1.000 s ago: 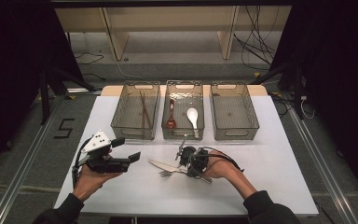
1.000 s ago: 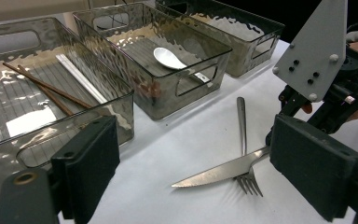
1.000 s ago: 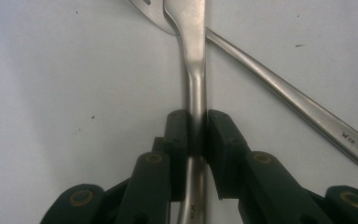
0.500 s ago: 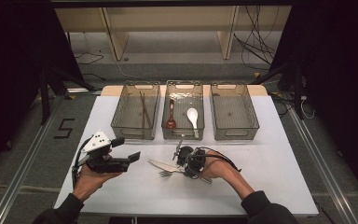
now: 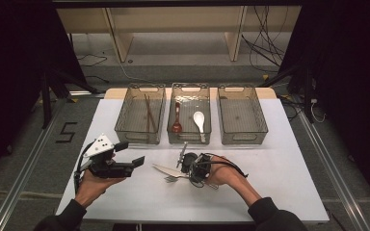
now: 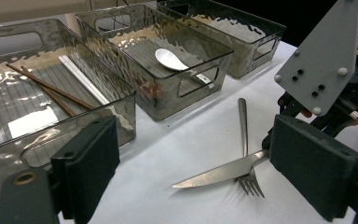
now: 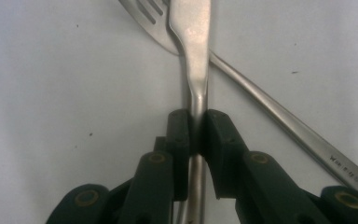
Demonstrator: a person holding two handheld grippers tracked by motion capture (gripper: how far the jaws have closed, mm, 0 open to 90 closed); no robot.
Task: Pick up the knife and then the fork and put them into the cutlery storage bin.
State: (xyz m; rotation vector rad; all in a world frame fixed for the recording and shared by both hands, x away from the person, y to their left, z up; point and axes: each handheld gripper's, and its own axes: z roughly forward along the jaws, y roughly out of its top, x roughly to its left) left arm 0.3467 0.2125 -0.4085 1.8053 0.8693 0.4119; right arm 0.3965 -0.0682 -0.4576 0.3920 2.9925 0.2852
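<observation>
White table amid dark room: knife in right tool.

A steel knife lies flat across the fork's neck, its handle pinched, just in front of the middle bin.

Open white table right of the fork and knife, blocked beyond by three bins standing just apart.
</observation>
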